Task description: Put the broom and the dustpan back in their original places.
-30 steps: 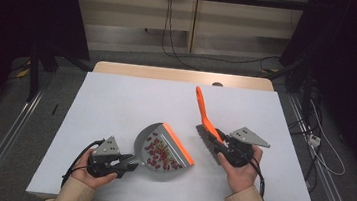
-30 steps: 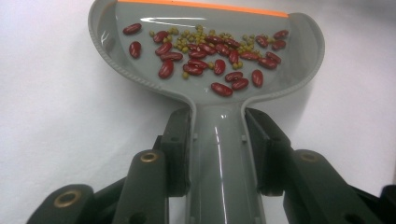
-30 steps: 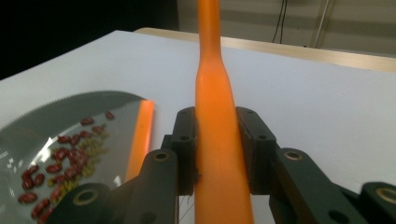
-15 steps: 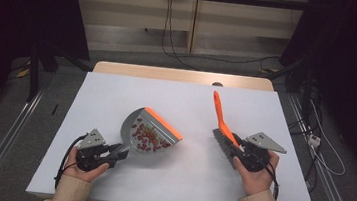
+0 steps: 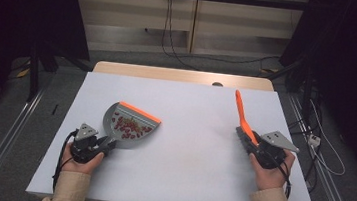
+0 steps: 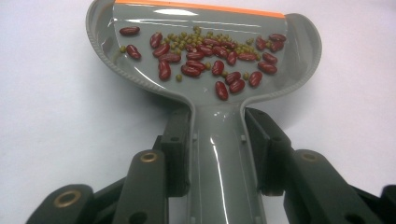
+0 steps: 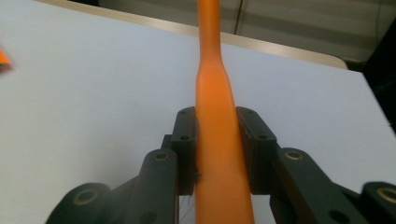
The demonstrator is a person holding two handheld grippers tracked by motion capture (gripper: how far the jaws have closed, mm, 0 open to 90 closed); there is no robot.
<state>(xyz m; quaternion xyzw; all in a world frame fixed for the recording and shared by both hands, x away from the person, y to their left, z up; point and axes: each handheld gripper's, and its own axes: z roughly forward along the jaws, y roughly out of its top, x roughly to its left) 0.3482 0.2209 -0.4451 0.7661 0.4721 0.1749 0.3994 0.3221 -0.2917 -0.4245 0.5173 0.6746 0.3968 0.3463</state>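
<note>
A grey dustpan [image 5: 131, 125] with an orange lip lies on the white table's left half, its pan [image 6: 205, 56] holding several red beans [image 6: 196, 51] and small green peas. My left gripper [image 5: 106, 144] is shut on the dustpan's handle [image 6: 224, 154], both jaws pressed against its sides. On the right half, my right gripper [image 5: 251, 143] is shut on an orange brush [image 5: 241, 117], whose handle points away toward the table's far edge. The right gripper view has the orange brush [image 7: 215, 98] clamped between the two black jaws.
The white table [image 5: 191, 107] stretches bare between the two hands. A wooden strip [image 5: 179, 75] runs along its far edge. Metal rails [image 5: 7, 133] and cables lie on the floor at both sides.
Both hands have drawn apart: the left carried the dustpan with the beans leftward, the right carried the brush rightward. The brush's handle now points more toward the far edge.
</note>
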